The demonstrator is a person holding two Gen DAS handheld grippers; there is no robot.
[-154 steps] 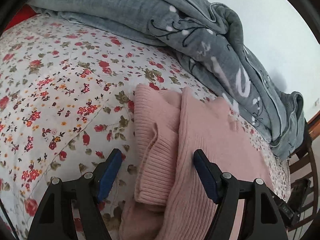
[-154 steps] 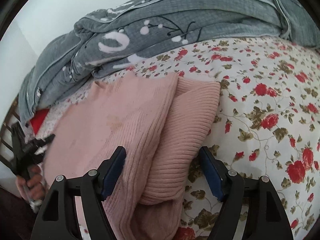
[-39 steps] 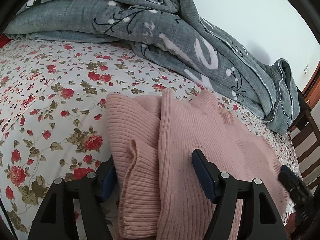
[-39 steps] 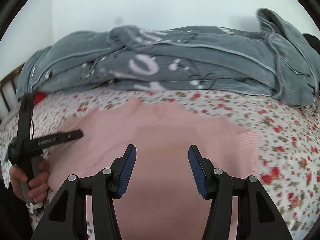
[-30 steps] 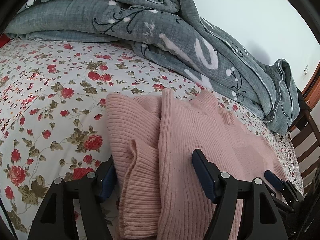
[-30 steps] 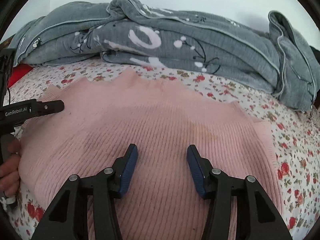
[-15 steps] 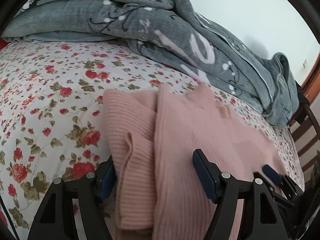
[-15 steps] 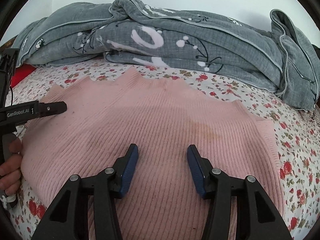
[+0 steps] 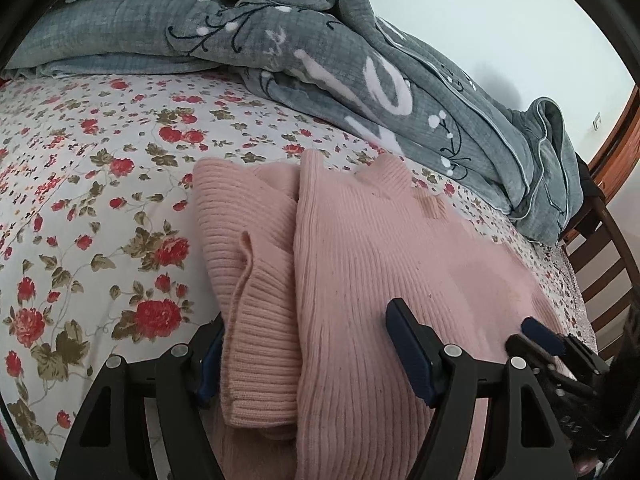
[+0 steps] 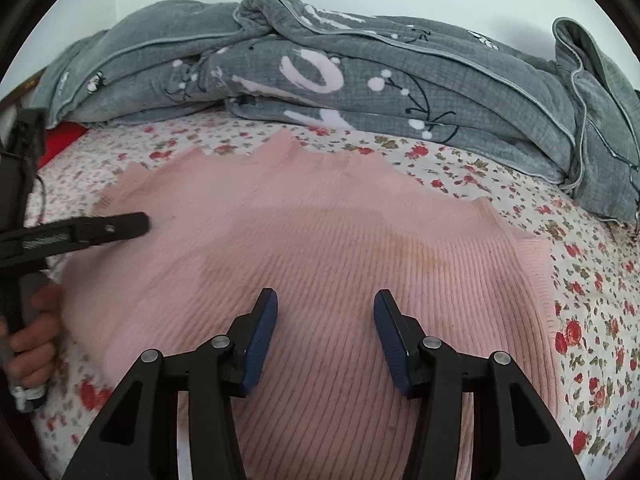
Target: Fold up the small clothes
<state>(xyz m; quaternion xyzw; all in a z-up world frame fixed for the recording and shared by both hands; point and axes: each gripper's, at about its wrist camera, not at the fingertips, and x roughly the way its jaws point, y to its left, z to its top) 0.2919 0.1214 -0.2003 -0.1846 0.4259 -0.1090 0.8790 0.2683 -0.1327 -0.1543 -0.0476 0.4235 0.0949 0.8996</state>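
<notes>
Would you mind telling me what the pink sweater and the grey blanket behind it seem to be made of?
The pink sweater looks like soft rib-knit yarn, matte: fine parallel ribs run across it; the fibre cannot be told. The grey blanket looks like crinkled woven cotton or gauze, matte, with a small grid texture and piped edges.

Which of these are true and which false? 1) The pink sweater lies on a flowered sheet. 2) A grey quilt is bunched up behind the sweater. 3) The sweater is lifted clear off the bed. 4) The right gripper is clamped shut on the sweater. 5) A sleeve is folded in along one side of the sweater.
1) True: the pink sweater lies on the flowered sheet.
2) True: the grey quilt is heaped behind it, against the wall.
3) False: it lies flat on the bed.
4) False: the right gripper hangs over the sweater, jaws apart, pinching nothing.
5) True: the sleeve is folded in lengthwise along the side near the left gripper.
</notes>
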